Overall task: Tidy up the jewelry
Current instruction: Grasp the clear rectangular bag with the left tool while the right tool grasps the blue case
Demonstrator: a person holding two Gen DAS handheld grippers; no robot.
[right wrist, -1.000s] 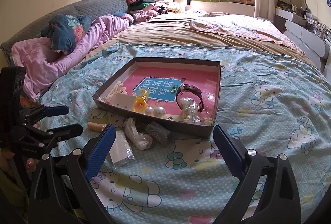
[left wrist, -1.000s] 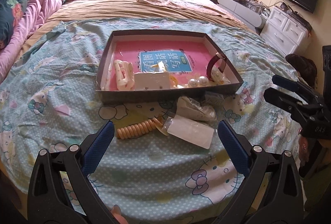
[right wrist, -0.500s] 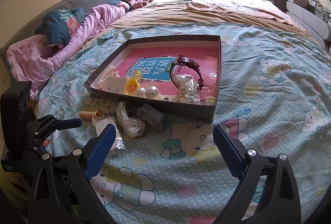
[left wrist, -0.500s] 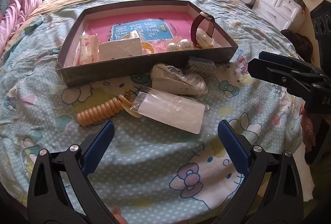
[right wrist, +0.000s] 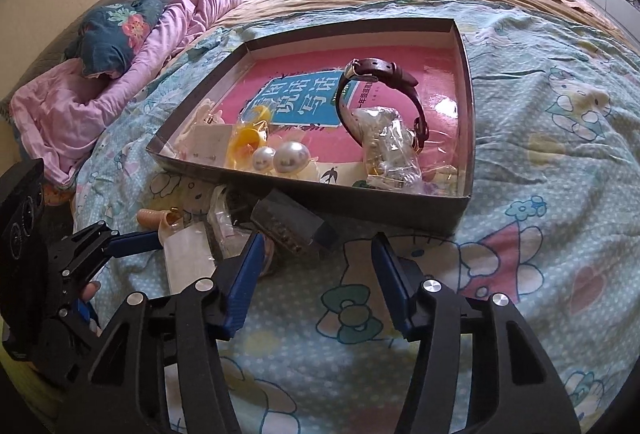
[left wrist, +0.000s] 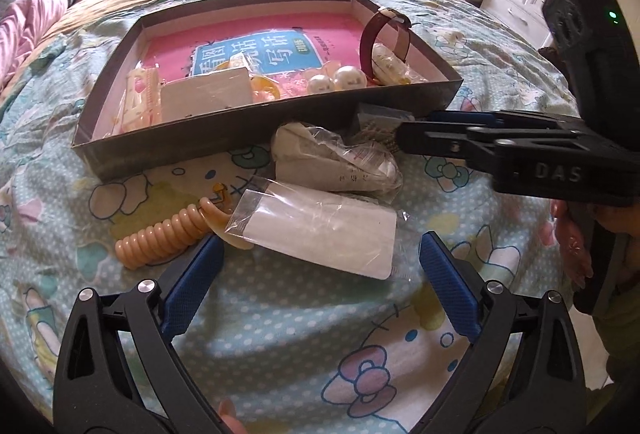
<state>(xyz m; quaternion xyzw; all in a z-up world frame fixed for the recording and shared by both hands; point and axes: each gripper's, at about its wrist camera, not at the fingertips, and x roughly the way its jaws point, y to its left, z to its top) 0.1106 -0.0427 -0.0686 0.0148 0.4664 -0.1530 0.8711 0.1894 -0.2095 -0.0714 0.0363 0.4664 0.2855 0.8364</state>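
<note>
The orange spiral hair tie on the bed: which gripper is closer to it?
Left. The left gripper sits right beside the spiral hair tie, one blue jaw next to it. The right gripper is farther off, by the tray's front wall.

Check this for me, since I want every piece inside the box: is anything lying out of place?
Yes. Four items lie on the bedspread in front of the box instead of in it: a peach spiral hair tie, a flat card in a clear sleeve, a crumpled plastic packet and a small dark beaded piece.
</note>
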